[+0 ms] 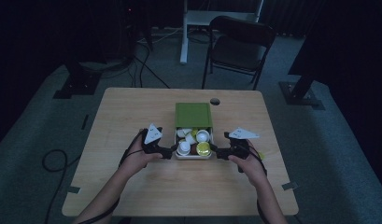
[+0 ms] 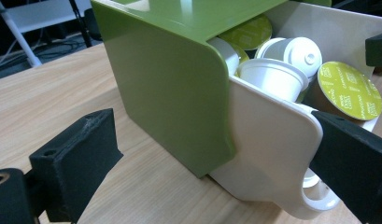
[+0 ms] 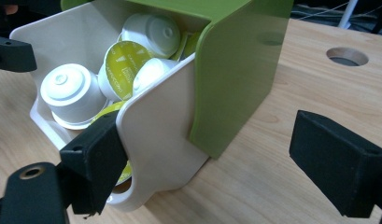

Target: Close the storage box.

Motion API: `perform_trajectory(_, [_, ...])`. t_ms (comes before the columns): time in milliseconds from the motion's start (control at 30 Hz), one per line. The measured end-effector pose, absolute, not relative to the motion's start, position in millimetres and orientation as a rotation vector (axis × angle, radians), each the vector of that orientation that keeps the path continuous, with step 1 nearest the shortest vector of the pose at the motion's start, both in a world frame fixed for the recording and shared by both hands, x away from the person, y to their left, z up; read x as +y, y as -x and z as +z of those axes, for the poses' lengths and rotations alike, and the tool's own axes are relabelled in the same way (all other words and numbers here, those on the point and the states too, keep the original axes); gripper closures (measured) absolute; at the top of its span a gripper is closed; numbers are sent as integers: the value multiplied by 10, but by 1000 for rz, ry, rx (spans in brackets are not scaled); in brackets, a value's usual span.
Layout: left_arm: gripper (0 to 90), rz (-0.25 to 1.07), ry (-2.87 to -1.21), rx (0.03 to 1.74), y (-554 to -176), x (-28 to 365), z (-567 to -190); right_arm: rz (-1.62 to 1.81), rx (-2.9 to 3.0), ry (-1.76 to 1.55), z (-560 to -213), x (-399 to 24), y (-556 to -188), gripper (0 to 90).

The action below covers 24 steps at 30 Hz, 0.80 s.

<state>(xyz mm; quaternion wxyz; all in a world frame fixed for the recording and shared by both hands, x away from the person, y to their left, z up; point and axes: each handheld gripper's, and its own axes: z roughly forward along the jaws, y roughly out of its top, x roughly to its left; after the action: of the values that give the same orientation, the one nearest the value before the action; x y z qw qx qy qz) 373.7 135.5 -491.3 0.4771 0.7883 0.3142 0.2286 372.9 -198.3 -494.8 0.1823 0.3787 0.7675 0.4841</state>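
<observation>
High view: one green box (image 1: pixel 193 115) sits mid-surface, its white drawer (image 1: pixel 194 156) pulled out with about six capsules (image 1: pixel 203 148). Left gripper (image 1: pixel 172 150) and right gripper (image 1: pixel 214 151), both spread, flank the drawer.

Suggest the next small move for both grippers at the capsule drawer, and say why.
Probably close both on the drawer's side walls, then pull it toward the person. The white drawer is partly out of the green sleeve; the left gripper and right gripper sit open at its front corners, each with a jaw along a wall.
</observation>
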Motion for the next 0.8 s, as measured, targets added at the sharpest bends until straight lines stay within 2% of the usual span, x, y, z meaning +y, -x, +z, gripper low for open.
perform_trajectory(800, [41,579,-1944,786,-3907,1322,-4897,1341,2134,-1105,-4959,-1947,-3904,127])
